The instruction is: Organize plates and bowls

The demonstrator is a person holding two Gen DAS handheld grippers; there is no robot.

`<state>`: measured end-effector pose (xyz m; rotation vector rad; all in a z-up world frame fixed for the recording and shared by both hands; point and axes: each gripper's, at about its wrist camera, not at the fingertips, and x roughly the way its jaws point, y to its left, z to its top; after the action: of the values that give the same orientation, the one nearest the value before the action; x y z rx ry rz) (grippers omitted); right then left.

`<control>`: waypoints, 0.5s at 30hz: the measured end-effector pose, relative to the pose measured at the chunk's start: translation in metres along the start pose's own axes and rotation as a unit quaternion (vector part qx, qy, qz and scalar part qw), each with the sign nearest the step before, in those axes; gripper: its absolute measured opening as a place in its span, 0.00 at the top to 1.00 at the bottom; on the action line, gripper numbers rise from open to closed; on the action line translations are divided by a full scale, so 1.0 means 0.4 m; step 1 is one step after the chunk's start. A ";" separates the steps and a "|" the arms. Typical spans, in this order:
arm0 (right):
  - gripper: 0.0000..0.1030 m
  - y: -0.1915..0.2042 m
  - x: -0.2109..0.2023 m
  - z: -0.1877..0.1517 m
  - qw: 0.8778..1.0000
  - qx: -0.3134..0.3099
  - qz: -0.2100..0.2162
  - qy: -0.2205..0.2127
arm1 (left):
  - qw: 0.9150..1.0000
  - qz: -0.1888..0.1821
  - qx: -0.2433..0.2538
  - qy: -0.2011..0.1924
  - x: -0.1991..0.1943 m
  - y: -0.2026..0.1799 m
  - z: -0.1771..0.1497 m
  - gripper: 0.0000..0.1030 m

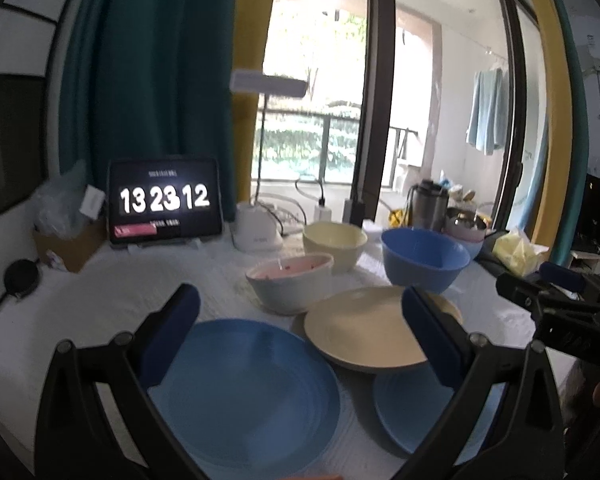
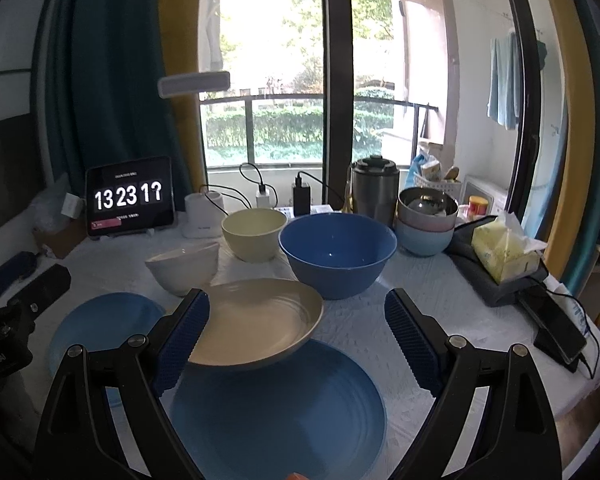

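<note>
Both claws stand apart and empty. The left claw point(image 1: 300, 344) hovers low in its view over a blue plate point(image 1: 244, 396); the right claw point(image 2: 296, 340) hovers low in its view over a second, darker blue plate point(image 2: 278, 412).

Task items, all on the table point(image 2: 420, 304):
- A beige plate point(image 2: 256, 322) sits at frame centre in the right view, tilted, its near edge overlapping the darker blue plate. It appears propped on something at its left side, but what cannot be told.
- A white bowl point(image 2: 182, 266) stands left of centre, touching or just beside the beige plate.
- A cream bowl point(image 2: 254, 234) stands behind it.
- A large blue bowl point(image 2: 336, 254) stands right of centre.
- A stack of small bowls point(image 2: 426, 220), steel on top, sits in the right middle of the frame.

Other items: a clock tablet point(image 2: 130, 196) at left middle, a tissue pack point(image 2: 504, 250) at right.

Judged step: the start of plate stacking; nothing is gripped yet and plates lie unsorted. The beige plate is the likely first pick, since it rests across a blue one.

Next move calls for a claw to straddle the beige plate's raised rim, close on it, and lift it level. Risk: the shallow rim may slip, and the white bowl crowds the left approach
</note>
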<state>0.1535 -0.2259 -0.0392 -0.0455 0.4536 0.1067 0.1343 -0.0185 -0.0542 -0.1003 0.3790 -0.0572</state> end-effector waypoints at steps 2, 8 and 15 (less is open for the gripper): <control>0.11 -0.006 0.026 -0.004 1.000 0.003 0.000 0.009 | 1.000 -0.004 -0.005 0.015 0.030 -0.001 -0.006 0.01; 0.11 -0.022 0.111 -0.012 0.999 0.010 0.005 0.037 | 0.998 -0.016 -0.020 0.064 0.119 -0.009 -0.023 0.02; 0.11 -0.029 0.187 -0.017 0.997 0.016 0.017 0.070 | 0.992 -0.029 -0.031 0.118 0.191 -0.027 -0.044 0.02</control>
<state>0.2189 -0.2311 -0.0780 -0.0135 0.5957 0.1304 0.1982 -0.0366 -0.0975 -0.1673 0.6146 -0.1149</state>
